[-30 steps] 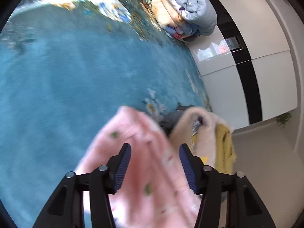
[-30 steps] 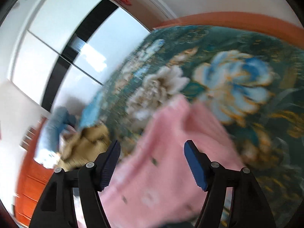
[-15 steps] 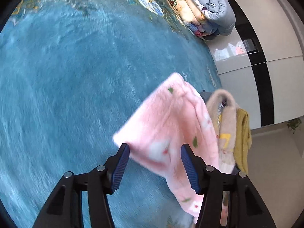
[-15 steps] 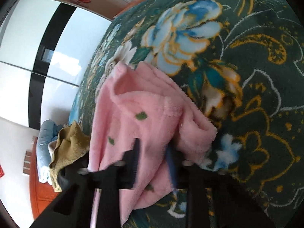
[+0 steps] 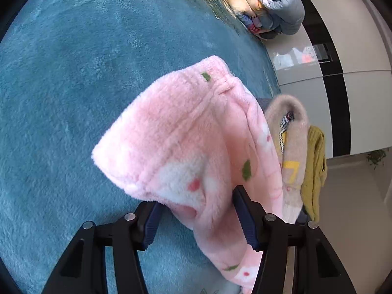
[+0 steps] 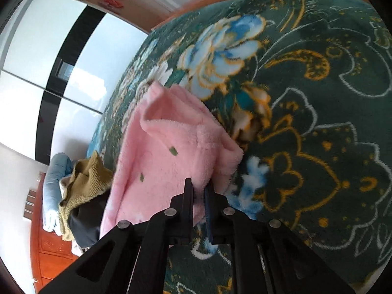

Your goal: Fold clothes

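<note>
A fluffy pink garment (image 5: pixel 191 142) with small green and white prints lies bunched on a blue-green blanket (image 5: pixel 68 78). My left gripper (image 5: pixel 196 218) is open, its jaws either side of the garment's near folded edge. In the right wrist view the same pink garment (image 6: pixel 166 156) lies on the flowered part of the blanket (image 6: pixel 318 103). My right gripper (image 6: pixel 199 191) is shut on the pink garment's near edge, with fabric pinched between the jaws.
A pile of other clothes sits beside the pink garment: a beige fluffy piece (image 5: pixel 294 132), a mustard knit (image 5: pixel 314 171), also in the right wrist view (image 6: pixel 83 181), over a dark item (image 6: pixel 83 223). Rolled quilts (image 5: pixel 267 0) lie at the far end. White wardrobe doors (image 5: pixel 362 61) stand beyond.
My right gripper was open a second ago; it closed on the pink garment's edge. My left gripper came closer to the garment's folded edge, still open.
</note>
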A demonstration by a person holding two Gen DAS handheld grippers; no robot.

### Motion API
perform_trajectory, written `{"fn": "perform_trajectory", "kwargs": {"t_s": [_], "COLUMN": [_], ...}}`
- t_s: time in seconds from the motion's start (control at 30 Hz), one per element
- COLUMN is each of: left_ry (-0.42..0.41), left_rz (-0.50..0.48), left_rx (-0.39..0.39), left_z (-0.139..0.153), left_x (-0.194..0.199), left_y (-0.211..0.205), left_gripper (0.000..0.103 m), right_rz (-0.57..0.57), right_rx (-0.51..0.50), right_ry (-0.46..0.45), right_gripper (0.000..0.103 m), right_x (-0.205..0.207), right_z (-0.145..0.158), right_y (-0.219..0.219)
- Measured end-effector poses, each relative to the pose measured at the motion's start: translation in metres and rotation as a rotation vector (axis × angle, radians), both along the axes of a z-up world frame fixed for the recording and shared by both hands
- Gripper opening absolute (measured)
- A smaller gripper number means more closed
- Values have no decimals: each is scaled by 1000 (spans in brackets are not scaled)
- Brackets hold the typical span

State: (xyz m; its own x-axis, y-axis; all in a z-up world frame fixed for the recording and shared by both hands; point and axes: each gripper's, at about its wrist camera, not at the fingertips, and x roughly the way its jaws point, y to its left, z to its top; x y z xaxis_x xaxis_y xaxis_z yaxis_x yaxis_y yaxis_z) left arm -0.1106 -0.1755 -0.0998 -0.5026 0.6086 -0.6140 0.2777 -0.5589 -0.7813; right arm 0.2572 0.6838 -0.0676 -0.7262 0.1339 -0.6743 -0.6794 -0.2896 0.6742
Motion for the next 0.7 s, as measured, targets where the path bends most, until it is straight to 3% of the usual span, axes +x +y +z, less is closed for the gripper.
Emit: {"fn": "perform_trajectory", "kwargs": {"t_s": [0.07, 0.17, 0.27, 0.33, 0.4, 0.47, 0.53, 0.6, 0.7], "left_ry": [2, -1, -8, -10, -7, -13, -18, 31, 228], "left_rz": [8, 15, 28, 32, 13, -9, -17, -36, -92], "left_rx": [8, 3, 28, 34, -3, -58, -62, -63, -28], "left_z": [-2, -2, -2, -1, 0, 1, 7, 33, 107], "left_x": [-4, -6, -9, -12, -17, -24, -34, -47, -48], "left_y": [0, 6, 9, 10, 18, 27, 33, 38, 38], "left_gripper": [59, 59, 59, 57, 39, 25, 19, 15, 14], "right_rz": [-13, -37, -89, -124, -146, -151, -150, -152, -124], "right_rx": [4, -6, -43, -65, -47, -32, -32, -16, 50], "right_ry": [-26, -32, 48, 85, 94, 53, 24, 35, 133], "right_gripper": [32, 34, 36, 36, 34, 17, 15, 13, 12], "right_x": [6, 8, 7, 5, -1, -12, -19, -24, -22], "right_z": [-2, -9, -16, -24, -25, -23, -18, 1, 53], "right_y": [-3, -2, 7, 12, 14, 17, 22, 26, 23]}}
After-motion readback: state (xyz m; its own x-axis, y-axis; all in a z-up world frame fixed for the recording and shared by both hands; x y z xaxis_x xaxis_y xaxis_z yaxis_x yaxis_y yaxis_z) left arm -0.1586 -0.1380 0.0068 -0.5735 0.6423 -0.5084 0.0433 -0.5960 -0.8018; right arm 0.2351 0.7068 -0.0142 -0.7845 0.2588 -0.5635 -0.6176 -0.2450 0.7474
